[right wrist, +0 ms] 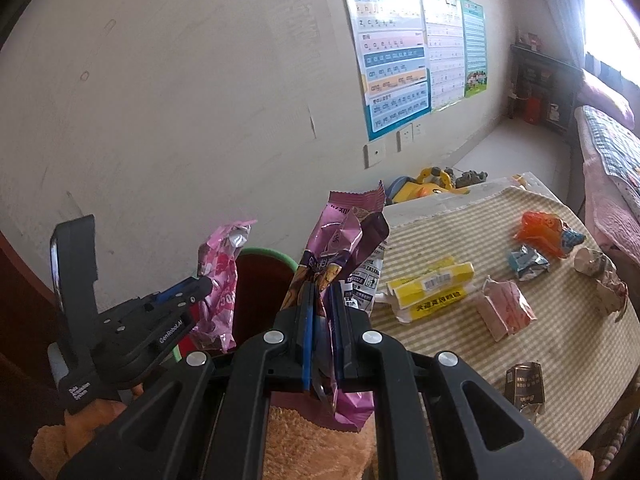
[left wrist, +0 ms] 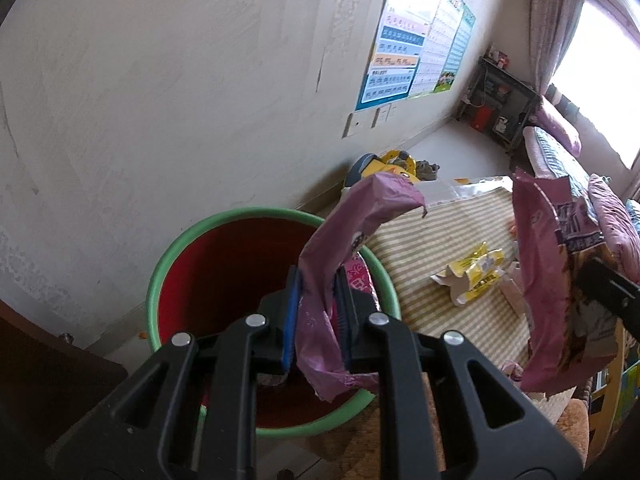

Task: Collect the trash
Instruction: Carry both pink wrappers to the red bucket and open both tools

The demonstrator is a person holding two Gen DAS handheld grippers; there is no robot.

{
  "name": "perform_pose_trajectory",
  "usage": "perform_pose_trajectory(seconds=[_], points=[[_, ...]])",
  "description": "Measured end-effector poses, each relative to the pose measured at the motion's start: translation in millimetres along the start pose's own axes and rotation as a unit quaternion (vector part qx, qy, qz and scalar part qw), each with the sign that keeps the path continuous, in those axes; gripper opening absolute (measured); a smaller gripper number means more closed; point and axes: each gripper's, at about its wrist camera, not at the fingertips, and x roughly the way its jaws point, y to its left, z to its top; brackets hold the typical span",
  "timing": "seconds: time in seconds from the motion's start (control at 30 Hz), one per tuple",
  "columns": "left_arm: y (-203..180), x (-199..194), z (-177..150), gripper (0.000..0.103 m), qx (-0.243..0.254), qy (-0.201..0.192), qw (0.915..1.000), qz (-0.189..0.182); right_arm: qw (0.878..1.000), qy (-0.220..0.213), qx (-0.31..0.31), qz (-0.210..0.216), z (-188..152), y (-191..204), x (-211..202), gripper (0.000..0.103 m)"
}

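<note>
Both wrist cameras looked forward and down, close over the green-rimmed bin (left wrist: pixel 160 264). The right view sat beside it, nearer the striped table (right wrist: pixel 460 360). Both shared bin, table and wall posters (left wrist: pixel 394 60).

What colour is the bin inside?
Red inside the bin, with a green rim; the left wrist view shows it best.

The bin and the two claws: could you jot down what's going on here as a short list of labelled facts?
Left gripper: shut on pink wrapper, above the bin
Right gripper: shut on purple snack bag
Bin: green rim, red inside, beside the table
Table: striped cloth
Trash on the table: yellow carton, orange wrapper, pink packet, dark packet
</note>
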Motion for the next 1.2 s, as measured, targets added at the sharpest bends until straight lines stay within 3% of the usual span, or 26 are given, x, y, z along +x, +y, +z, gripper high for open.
perform_pose_trajectory(seconds=[1.2], points=[[62.5, 37.1, -15.0, 0.017, -0.041, 0.048, 0.9953, 0.073, 0.992, 0.076, -0.04, 0.093, 8.3, 55.9, 85.0, 0.009]])
